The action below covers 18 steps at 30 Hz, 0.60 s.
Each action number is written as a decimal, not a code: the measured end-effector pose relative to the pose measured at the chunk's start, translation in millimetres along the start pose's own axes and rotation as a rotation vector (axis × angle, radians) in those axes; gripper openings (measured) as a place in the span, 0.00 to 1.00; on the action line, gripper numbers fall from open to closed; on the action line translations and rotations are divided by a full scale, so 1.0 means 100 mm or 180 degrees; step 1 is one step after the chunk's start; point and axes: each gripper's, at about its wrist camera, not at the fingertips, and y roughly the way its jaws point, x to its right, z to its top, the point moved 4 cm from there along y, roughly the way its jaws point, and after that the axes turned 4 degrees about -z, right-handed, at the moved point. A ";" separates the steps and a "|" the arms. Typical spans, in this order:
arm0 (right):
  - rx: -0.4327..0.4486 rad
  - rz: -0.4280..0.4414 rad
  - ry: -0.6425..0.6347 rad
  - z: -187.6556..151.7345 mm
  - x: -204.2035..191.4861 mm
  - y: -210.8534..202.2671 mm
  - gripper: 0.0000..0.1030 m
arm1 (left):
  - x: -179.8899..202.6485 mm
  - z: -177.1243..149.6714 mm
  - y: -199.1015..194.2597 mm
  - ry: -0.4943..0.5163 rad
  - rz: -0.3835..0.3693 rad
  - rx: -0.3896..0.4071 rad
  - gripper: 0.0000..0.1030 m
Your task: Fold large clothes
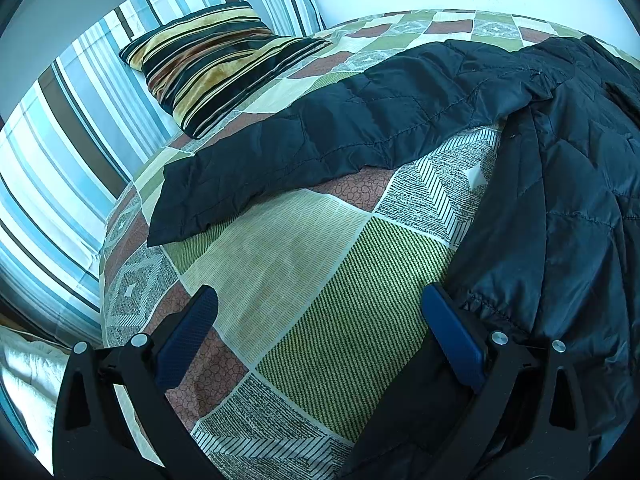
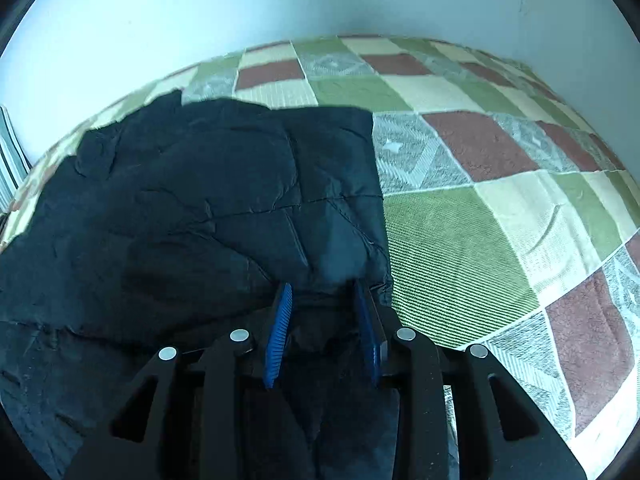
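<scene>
Dark quilted jacket (image 2: 192, 216) on patchwork bedspread (image 2: 480, 216), no legible writing.

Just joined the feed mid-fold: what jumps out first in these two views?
A dark quilted jacket sprawls across the patchwork bedspread, one sleeve stretched toward the striped cushion at the bed's head. The right hand-held gripper has jacket fabric bunched between its blue pads. The left hand-held gripper stands wide open over bare bedspread beside the jacket's hem.

Your left gripper (image 1: 318, 300) and right gripper (image 2: 322, 292) look alike: black cut-out arms, round silver screws at the pivots, and ribbed blue pads (image 2: 279, 336) on both fingers.
</scene>
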 end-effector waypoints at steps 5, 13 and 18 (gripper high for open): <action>0.0173 -0.0067 0.0206 -0.07 0.28 -0.38 0.51 | 0.01 0.00 0.01 -0.0007 -0.0011 -0.0003 0.98; 0.0029 -0.0528 0.0269 -0.49 0.64 -0.51 0.61 | 0.01 0.00 0.01 -0.0006 -0.0007 -0.0002 0.98; 0.0007 -0.0552 0.0250 -0.63 0.63 -0.41 0.70 | 0.01 0.00 0.02 -0.0013 -0.0014 -0.0004 0.98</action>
